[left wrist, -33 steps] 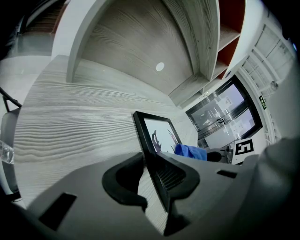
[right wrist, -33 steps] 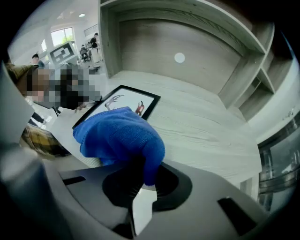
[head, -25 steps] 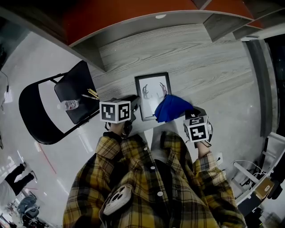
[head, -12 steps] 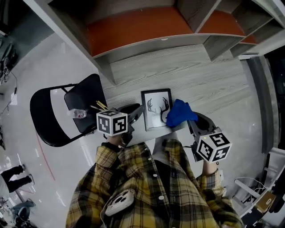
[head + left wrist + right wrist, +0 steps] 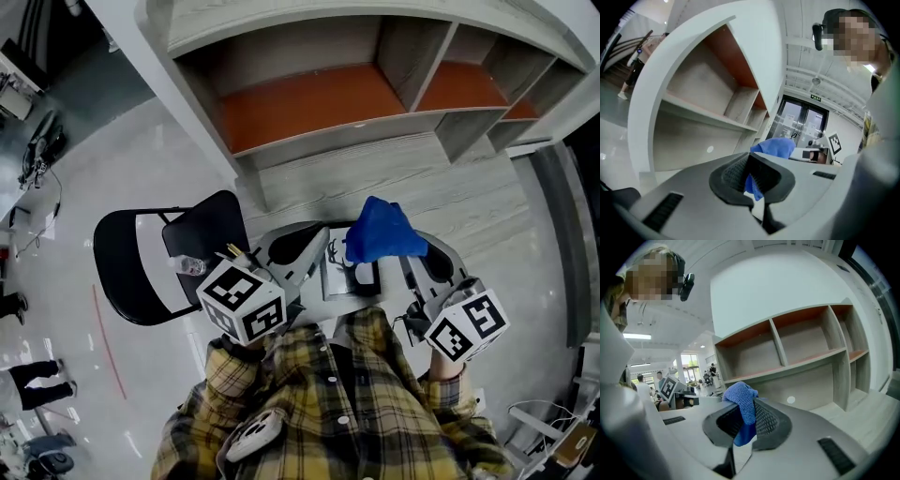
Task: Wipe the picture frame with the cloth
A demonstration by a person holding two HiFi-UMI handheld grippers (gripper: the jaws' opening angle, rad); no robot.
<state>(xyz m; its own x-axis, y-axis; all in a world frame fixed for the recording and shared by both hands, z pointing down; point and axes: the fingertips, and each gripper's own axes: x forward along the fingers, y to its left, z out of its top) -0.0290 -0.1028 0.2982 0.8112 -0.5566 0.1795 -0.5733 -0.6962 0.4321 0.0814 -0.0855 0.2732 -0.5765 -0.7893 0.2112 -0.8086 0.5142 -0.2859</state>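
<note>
Near shelves (image 5: 309, 103), L gripper (image 5: 319, 251) grips picture frame (image 5: 349, 278), R gripper (image 5: 405, 254) cloth (image 5: 380, 230).

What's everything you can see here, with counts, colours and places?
frame: one, black, in left jaws
cloth: one, blue, in right jaws
chair: one, black, on floor at left
bottle: one, clear, on chair seat
shelf: one, grey and orange, behind desk
desk: one, grey woodgrain, ahead of person
shirt: one, yellow plaid, bottom
left gripper: grey, shut on frame
right gripper: grey, shut on cloth
</note>
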